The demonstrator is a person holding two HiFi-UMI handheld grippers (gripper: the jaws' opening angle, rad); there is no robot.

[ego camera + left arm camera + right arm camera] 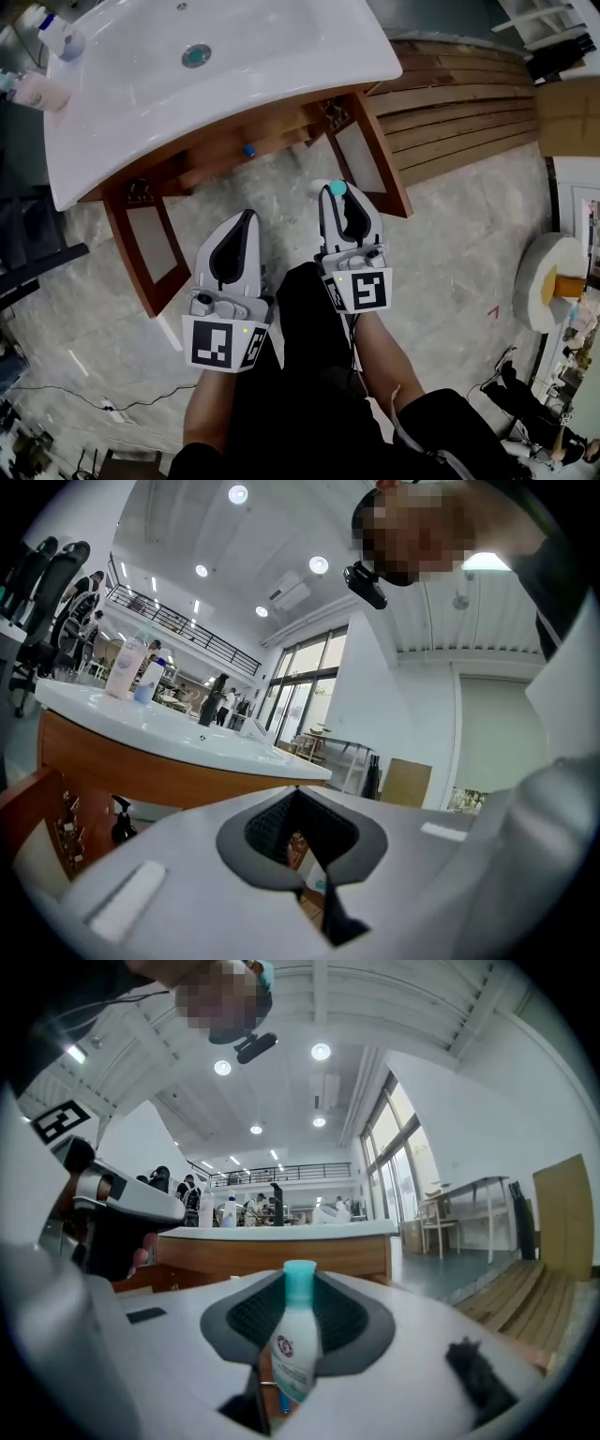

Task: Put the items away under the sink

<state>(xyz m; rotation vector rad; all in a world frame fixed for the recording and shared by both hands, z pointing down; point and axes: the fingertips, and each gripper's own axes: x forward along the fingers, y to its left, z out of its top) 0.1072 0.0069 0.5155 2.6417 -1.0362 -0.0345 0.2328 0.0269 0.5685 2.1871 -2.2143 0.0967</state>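
Note:
In the head view I stand before a white sink (141, 141) on a wooden cabinet (234, 131) whose two doors hang open. My right gripper (337, 200) is shut on a small white bottle with a teal cap (337, 188), held upright at the fingertips in front of the cabinet's right half. The right gripper view shows that bottle (295, 1354) between the dark pads (244, 1321) of the right gripper (300, 1279). My left gripper (247, 217) is beside it, lower left, its jaws shut and empty. In the left gripper view the left gripper (296, 794) faces the cabinet.
A blue item (248, 149) lies inside the cabinet, and a black pump bottle (122, 822) stands in it. A pink bottle (33, 89) and a white one (61, 37) stand on the sink's left corner. Open doors (141, 248) (370, 155) flank the opening. Wooden planks (469, 103) lie at the right.

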